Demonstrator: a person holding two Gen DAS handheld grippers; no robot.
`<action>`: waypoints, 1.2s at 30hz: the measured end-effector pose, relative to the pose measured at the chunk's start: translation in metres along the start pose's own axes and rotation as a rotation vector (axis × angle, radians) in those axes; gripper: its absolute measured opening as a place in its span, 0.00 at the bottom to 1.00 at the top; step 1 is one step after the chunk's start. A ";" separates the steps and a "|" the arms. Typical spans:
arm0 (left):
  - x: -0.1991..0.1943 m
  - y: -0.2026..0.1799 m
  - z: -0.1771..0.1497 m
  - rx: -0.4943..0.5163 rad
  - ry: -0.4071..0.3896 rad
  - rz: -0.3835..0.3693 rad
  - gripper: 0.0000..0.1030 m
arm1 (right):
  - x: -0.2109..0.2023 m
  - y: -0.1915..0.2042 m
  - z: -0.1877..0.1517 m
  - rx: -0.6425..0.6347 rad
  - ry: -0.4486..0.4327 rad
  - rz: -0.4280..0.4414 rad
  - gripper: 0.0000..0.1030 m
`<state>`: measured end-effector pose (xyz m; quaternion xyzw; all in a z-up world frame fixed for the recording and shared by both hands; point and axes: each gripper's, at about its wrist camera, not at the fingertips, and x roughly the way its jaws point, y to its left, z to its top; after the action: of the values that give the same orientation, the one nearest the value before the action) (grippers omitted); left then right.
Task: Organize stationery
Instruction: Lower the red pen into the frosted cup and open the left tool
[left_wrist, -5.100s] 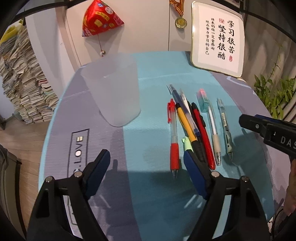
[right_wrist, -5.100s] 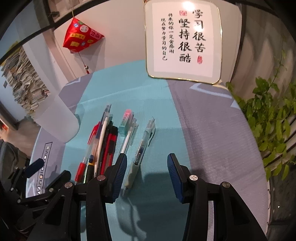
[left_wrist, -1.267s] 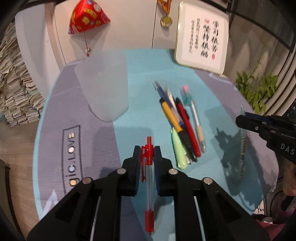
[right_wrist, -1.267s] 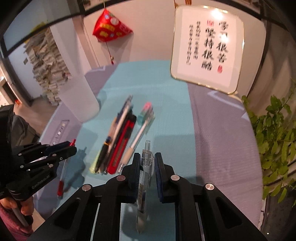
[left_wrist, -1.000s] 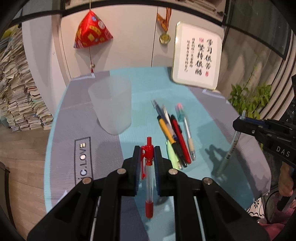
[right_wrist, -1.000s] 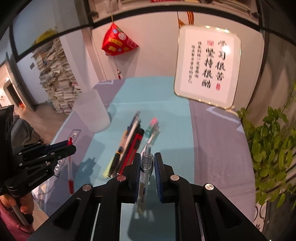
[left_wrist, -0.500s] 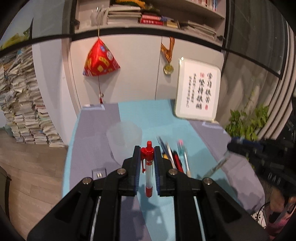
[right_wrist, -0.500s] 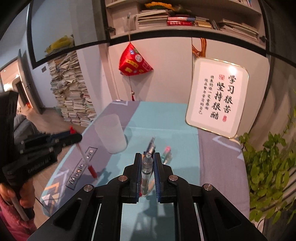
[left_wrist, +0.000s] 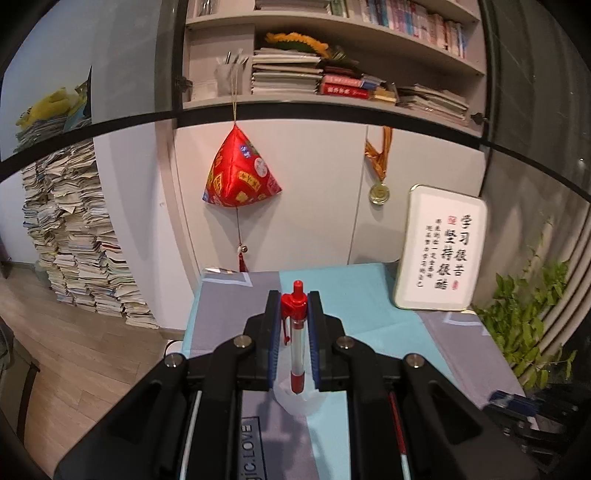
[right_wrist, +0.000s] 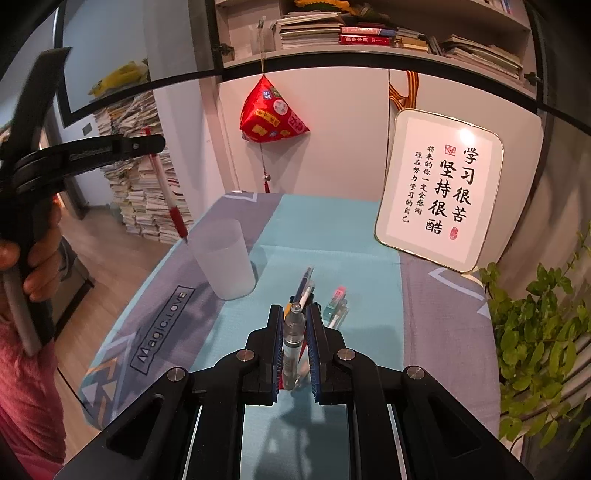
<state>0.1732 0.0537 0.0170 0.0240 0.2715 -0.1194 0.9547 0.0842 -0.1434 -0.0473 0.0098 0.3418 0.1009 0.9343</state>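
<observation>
Two pens hang pinched between fingers: red pen (left_wrist: 296, 332) left, clear pen (right_wrist: 292, 339) right

In the left wrist view, the frosted translucent plastic cup (left_wrist: 295, 400) shows only as a sliver below the black fingers (left_wrist: 271, 343); its rim and most of its wall are hidden. The right gripper (left_wrist: 517, 404) at the lower right edge is blurred, and its fingers cannot be made out. In the right wrist view, the loose pens (right_wrist: 334, 308) on the teal and grey surface (right_wrist: 332, 236) are partly covered by the fingers (right_wrist: 275, 347), so their number cannot be told. The clear grey pen (right_wrist: 291, 343) has its tip lost in shadow.
</observation>
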 end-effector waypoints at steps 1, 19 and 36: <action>0.008 0.001 -0.003 -0.001 0.014 0.004 0.11 | 0.001 -0.001 0.000 0.001 0.000 0.000 0.13; 0.053 0.016 -0.040 -0.059 0.169 -0.031 0.11 | 0.012 -0.004 -0.001 0.031 0.031 -0.002 0.13; 0.044 0.015 -0.052 -0.041 0.137 -0.018 0.33 | 0.013 -0.002 -0.001 0.026 0.029 -0.004 0.13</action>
<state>0.1864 0.0646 -0.0505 0.0100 0.3388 -0.1206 0.9330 0.0937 -0.1432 -0.0560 0.0199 0.3568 0.0947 0.9292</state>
